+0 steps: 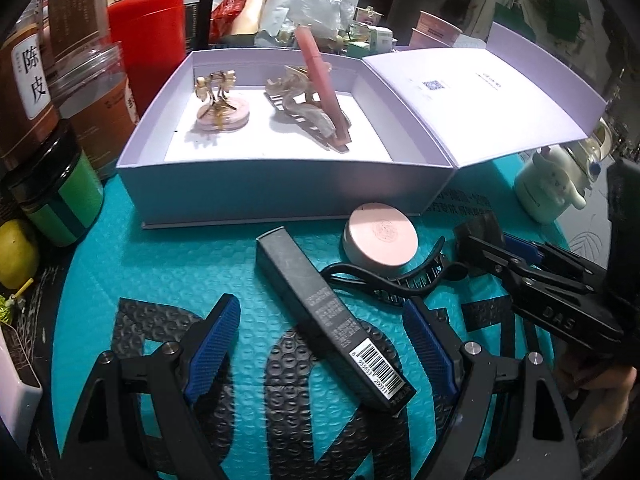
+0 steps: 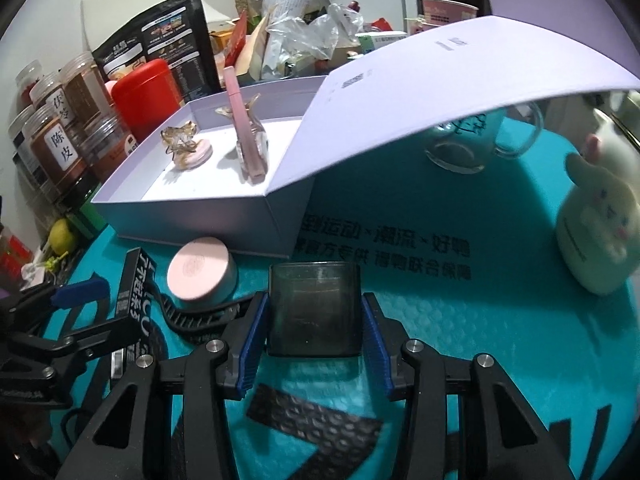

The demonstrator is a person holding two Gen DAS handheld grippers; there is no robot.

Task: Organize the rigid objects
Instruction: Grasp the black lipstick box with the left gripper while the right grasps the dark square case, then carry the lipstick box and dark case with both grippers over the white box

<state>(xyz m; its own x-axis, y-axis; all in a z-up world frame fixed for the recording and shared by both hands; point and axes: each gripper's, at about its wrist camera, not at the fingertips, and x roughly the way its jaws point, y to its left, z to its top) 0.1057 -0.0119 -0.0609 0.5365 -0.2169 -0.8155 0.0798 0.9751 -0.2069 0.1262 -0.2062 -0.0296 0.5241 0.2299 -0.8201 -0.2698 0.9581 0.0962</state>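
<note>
My left gripper [image 1: 324,340] stands open over the teal mat, and a long black barcode box [image 1: 332,320] lies slantwise between its blue pads [image 1: 216,340], which stay off it. A pink round compact [image 1: 380,236] and a black hair claw [image 1: 400,280] lie just beyond. My right gripper [image 2: 314,344] is shut on a dark translucent square case [image 2: 314,308], both pads against its sides. In the left wrist view this gripper [image 1: 500,248] reaches in from the right. The open lavender box [image 1: 280,184] holds a gold clip on a pink compact [image 1: 222,108], a pearly claw [image 1: 300,108] and a leaning pink tube [image 1: 324,92].
The box's lid [image 1: 480,100] hangs open to the right. Jars [image 1: 40,80], a red tin [image 1: 148,40] and a lemon [image 1: 16,252] crowd the left edge. A white bunny case [image 2: 596,232] and a glass mug [image 2: 476,140] stand on the right. Clutter fills the back.
</note>
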